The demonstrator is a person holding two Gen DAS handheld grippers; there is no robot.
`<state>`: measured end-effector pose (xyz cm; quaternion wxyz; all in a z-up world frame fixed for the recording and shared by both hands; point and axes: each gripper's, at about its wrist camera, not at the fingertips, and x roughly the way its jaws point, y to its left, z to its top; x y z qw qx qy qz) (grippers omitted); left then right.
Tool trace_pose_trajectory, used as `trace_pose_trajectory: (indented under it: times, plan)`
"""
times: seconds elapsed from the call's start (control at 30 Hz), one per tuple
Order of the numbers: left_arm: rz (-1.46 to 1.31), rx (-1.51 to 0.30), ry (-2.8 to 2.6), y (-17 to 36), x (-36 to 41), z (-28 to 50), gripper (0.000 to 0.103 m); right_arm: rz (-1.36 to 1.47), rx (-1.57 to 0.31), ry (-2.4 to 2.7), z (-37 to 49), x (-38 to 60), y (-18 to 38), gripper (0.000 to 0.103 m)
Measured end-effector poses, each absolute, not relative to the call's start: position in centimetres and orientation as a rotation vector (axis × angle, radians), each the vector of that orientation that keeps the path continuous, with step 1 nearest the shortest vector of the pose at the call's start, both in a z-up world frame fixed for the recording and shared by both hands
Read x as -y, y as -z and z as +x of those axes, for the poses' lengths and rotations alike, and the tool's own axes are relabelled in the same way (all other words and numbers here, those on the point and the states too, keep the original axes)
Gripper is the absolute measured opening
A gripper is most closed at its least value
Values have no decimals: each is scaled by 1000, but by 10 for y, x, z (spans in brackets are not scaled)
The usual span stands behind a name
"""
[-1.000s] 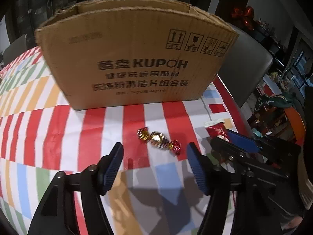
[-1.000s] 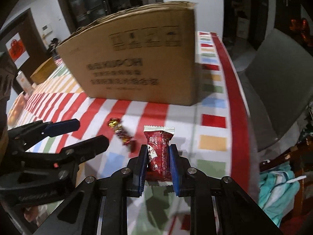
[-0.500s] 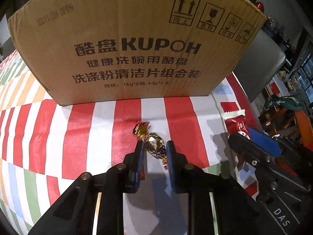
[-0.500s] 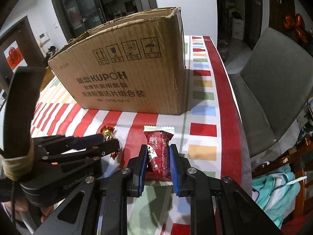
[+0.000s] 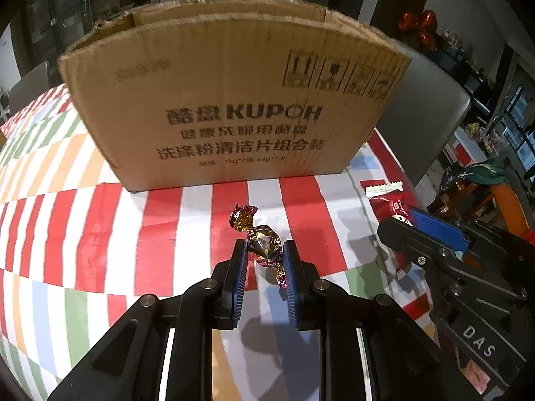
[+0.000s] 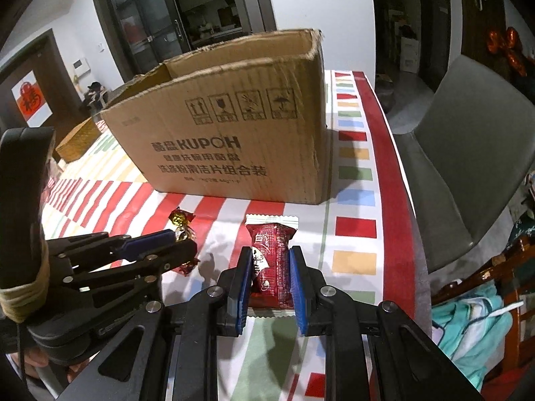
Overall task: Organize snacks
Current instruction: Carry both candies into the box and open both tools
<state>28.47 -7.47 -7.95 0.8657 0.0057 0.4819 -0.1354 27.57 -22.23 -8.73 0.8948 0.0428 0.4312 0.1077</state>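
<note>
A gold and red foil-wrapped candy (image 5: 263, 243) is pinched between the blue pads of my left gripper (image 5: 264, 250), which is shut on it just above the striped tablecloth (image 5: 160, 234). My right gripper (image 6: 270, 259) is shut on a dark red snack packet (image 6: 271, 254) with white crimped ends. In the right wrist view the left gripper (image 6: 182, 241) sits to the left with the candy (image 6: 182, 220) in its jaws. In the left wrist view the right gripper (image 5: 414, 220) holds the packet (image 5: 389, 202) at the right. An open cardboard box (image 5: 230, 100) stands just behind both.
A grey chair (image 6: 461, 153) stands beyond the table's right edge (image 6: 398, 180). A woven basket (image 6: 78, 140) sits left of the cardboard box (image 6: 234, 127). Cloth and a wooden frame (image 6: 481, 287) lie low at the right. Striped tablecloth stretches to the left.
My left gripper went forward over the candy, shut on it, then drew back and lifted slightly with it. The right gripper kept its hold on the red packet, hardly moving.
</note>
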Motion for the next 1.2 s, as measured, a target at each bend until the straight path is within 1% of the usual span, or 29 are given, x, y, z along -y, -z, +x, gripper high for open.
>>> trace_pose_trajectory:
  times: [0.47, 0.7, 1.2]
  plan:
    - [-28, -868, 284, 30, 43, 252, 22, 35, -796, -245, 251, 195, 38, 23]
    - [-57, -761, 281, -9, 22, 241, 22, 13, -728, -254, 245, 183, 7, 23]
    - [4, -604, 258, -77, 6, 259, 22, -3, -596, -260, 267, 165, -55, 23]
